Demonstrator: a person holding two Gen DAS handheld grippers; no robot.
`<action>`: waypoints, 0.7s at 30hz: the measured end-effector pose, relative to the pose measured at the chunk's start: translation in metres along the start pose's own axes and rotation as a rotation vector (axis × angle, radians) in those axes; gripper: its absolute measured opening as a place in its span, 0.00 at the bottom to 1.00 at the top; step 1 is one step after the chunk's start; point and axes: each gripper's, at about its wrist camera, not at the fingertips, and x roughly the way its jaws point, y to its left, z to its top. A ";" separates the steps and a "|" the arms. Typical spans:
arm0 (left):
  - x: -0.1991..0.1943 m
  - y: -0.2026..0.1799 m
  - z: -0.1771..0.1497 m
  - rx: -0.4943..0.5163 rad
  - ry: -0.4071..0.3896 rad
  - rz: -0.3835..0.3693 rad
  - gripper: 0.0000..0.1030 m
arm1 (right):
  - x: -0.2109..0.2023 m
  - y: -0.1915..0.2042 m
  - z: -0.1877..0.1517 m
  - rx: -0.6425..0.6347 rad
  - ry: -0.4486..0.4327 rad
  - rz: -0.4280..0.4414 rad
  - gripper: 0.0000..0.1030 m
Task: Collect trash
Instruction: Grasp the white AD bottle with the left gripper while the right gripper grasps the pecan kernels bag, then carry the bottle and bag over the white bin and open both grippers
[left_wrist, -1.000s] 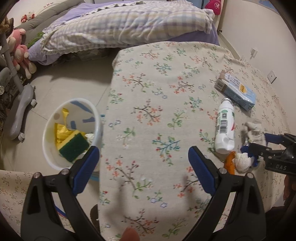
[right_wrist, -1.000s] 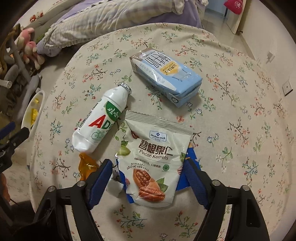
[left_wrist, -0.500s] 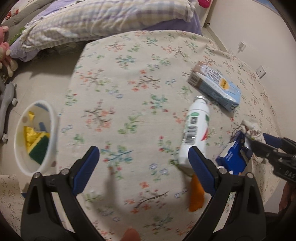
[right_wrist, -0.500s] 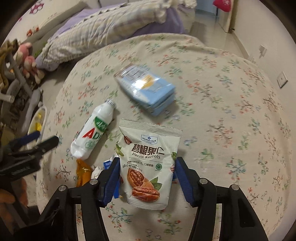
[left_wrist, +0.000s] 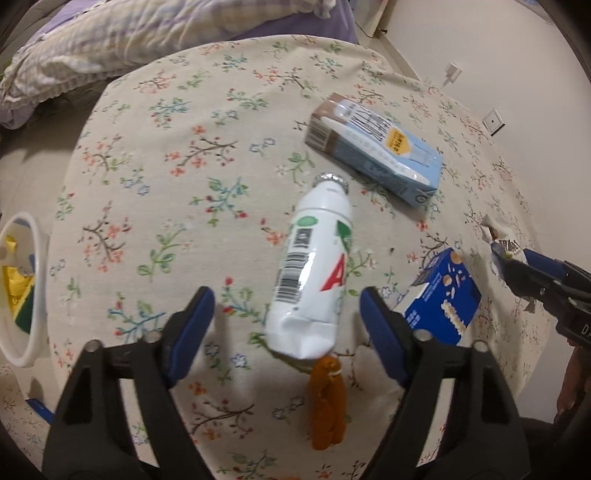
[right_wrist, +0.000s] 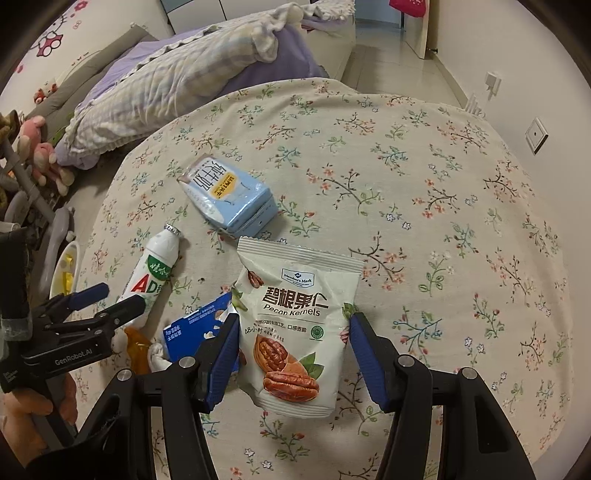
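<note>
My left gripper (left_wrist: 286, 319) is open, its fingers on either side of the base of a white AD drink bottle (left_wrist: 314, 273) that lies on the floral table (left_wrist: 184, 166). My right gripper (right_wrist: 291, 343) is shut on a pecan kernels bag (right_wrist: 295, 321) and holds it just above the table. A light blue milk carton (left_wrist: 376, 155) lies beyond the bottle. A dark blue small box (left_wrist: 441, 299), an orange wrapper (left_wrist: 327, 402) and a white crumpled tissue (right_wrist: 157, 356) lie near the bottle's base.
A white trash bin (left_wrist: 22, 288) with yellow and green scraps stands on the floor left of the table. A bed with a checked quilt (right_wrist: 177, 85) lies beyond the table. The wall with sockets (right_wrist: 535, 134) is on the right.
My left gripper has swung right from the bin side until its fingers flank the bottle. My right gripper has closed on the pecan bag and lifted it slightly.
</note>
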 end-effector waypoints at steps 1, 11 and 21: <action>0.001 0.000 0.000 0.000 0.003 -0.005 0.66 | 0.000 0.001 0.000 -0.003 -0.001 0.000 0.59; 0.009 0.001 -0.002 -0.019 0.026 -0.088 0.41 | 0.003 0.014 0.001 -0.025 0.001 0.004 0.59; -0.019 0.017 0.001 -0.039 -0.030 -0.095 0.40 | 0.003 0.035 0.006 -0.055 -0.016 0.016 0.59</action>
